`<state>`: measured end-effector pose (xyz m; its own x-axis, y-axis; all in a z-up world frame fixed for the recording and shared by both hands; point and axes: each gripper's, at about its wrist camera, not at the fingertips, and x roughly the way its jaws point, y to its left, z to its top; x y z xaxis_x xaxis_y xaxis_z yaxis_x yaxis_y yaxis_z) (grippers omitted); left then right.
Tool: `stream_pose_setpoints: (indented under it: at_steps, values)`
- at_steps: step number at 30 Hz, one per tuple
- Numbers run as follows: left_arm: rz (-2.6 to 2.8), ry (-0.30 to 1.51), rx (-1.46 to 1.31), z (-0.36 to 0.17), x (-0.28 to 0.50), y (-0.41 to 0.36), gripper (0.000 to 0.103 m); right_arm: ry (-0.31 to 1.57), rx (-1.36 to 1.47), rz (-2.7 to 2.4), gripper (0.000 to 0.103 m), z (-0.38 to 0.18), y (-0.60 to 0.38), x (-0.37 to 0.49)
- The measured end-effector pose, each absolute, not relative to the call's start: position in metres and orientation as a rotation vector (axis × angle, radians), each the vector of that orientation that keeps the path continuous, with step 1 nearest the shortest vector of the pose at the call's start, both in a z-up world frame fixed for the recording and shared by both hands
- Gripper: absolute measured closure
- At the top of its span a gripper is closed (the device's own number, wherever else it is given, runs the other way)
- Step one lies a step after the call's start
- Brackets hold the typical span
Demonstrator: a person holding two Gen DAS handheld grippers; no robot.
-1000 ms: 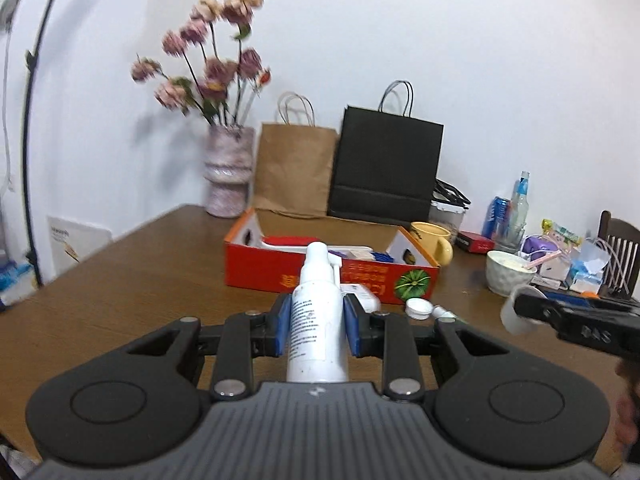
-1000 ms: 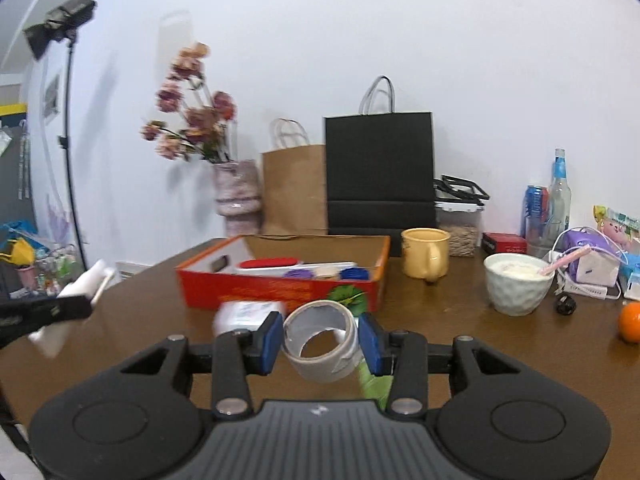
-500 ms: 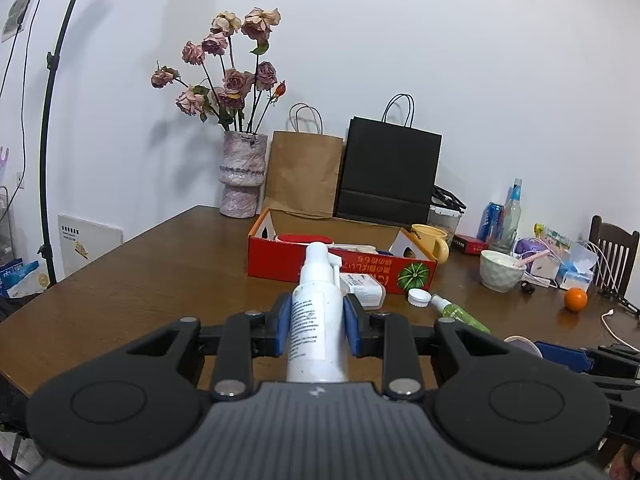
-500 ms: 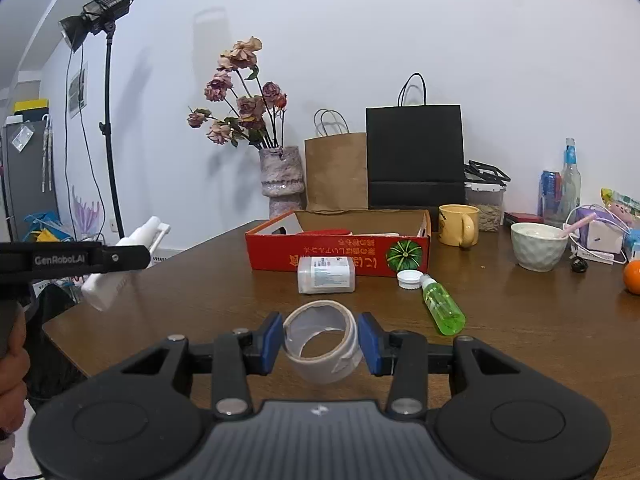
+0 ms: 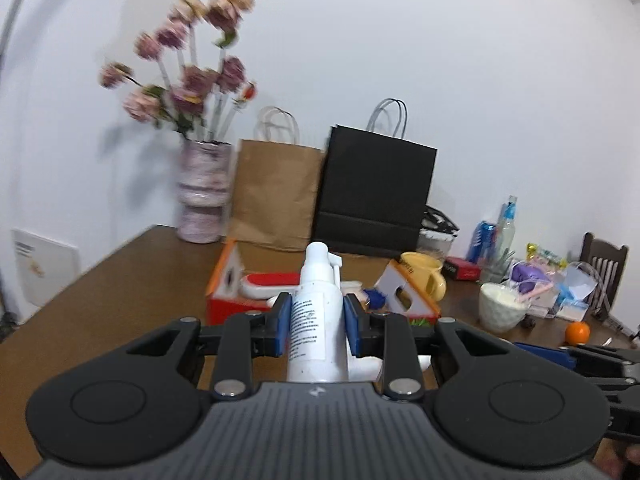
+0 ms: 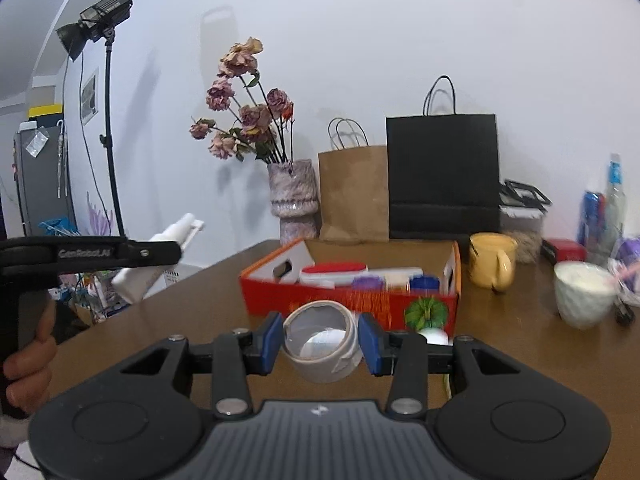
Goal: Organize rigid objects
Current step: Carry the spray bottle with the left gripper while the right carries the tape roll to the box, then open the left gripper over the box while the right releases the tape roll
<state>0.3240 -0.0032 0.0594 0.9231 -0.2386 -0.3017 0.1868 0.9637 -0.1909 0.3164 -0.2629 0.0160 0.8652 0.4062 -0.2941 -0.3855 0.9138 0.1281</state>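
Observation:
My left gripper [image 5: 318, 330] is shut on a white spray bottle [image 5: 316, 312], held upright above the wooden table, in front of the red cardboard box [image 5: 224, 300]. My right gripper [image 6: 322, 344] is shut on a roll of clear tape [image 6: 320, 346], held above the table just before the red box [image 6: 348, 300]. The box holds a red-and-white item [image 6: 334, 272] and several small things. In the right wrist view the left gripper [image 6: 120, 254] with the bottle [image 6: 160, 256] shows at the left.
Behind the box stand a flower vase [image 6: 294, 196], a brown paper bag [image 6: 354, 192] and a black paper bag [image 6: 444, 176]. A yellow mug [image 6: 492, 266], a white bowl [image 6: 582, 292], bottles [image 5: 506, 228] and an orange [image 5: 577, 332] sit to the right.
Both grippers have moved forward toward the red box, which now looks larger and closer. The left view has tilted. Each gripper keeps its hold.

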Motion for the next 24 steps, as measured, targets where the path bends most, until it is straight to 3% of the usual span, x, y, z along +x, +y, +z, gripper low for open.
stream_pose_setpoints:
  at_steps: [5,10,19,20,22,24]
  values:
    - [-0.301,0.486,-0.264,0.072,0.440,-0.011,0.075,0.376,0.060,0.413,0.062,0.037,-0.269,0.420]
    - [-0.257,0.654,-0.301,0.047,0.540,-0.030,0.075,0.512,0.128,0.388,0.062,0.030,-0.281,0.530]
    - [-0.117,0.878,-0.349,-0.026,0.622,-0.034,0.075,0.725,-0.038,0.273,0.061,-0.027,-0.259,0.620]
    - [-0.120,0.895,-0.361,-0.030,0.627,-0.032,0.072,0.729,-0.050,0.259,0.061,-0.030,-0.258,0.622]
    - [-0.137,0.911,-0.399,-0.035,0.630,-0.029,0.057,0.744,-0.061,0.254,0.054,-0.037,-0.256,0.628]
    - [-0.143,0.897,-0.393,-0.032,0.628,-0.028,0.057,0.736,-0.060,0.257,0.049,-0.039,-0.257,0.629]
